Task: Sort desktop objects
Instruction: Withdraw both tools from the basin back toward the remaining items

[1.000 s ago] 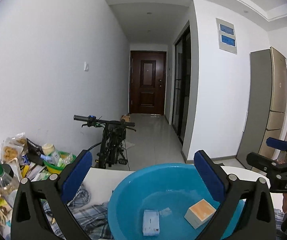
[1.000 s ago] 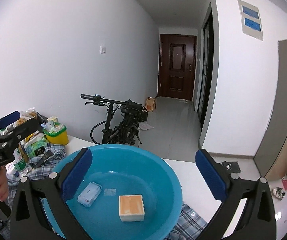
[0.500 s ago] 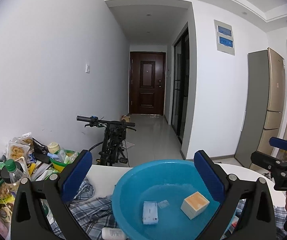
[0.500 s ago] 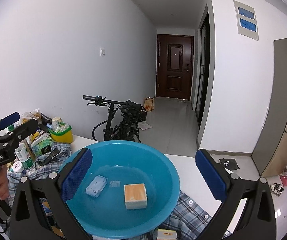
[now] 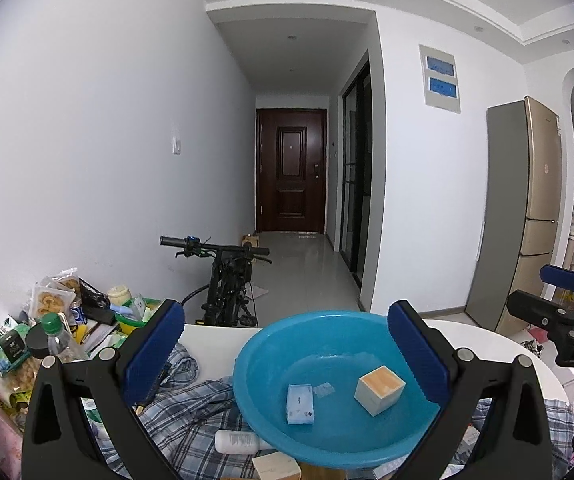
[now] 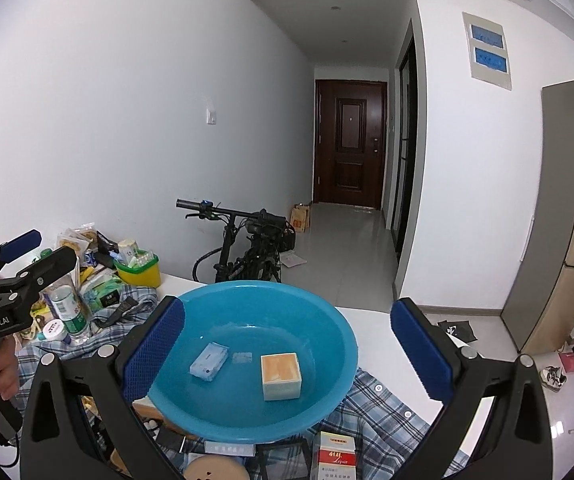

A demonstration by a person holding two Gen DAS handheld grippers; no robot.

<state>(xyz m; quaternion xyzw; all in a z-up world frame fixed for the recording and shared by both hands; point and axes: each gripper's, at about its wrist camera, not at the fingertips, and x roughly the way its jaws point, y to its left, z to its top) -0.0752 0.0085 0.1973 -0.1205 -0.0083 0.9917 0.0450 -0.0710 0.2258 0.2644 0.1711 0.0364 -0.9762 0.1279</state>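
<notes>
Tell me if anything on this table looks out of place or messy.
Yes. A crumpled plaid shirt lies spread across the table under the blue basin, an odd base for it. Loose items poke out around the basin: a white bottle on its side and a red and white box.

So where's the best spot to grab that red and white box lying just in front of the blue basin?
Judging by the right wrist view, take the red and white box across its two long sides, coming from above with the right hand-held gripper. It lies flat on the plaid cloth beside the basin, its narrow width facing up.
</notes>
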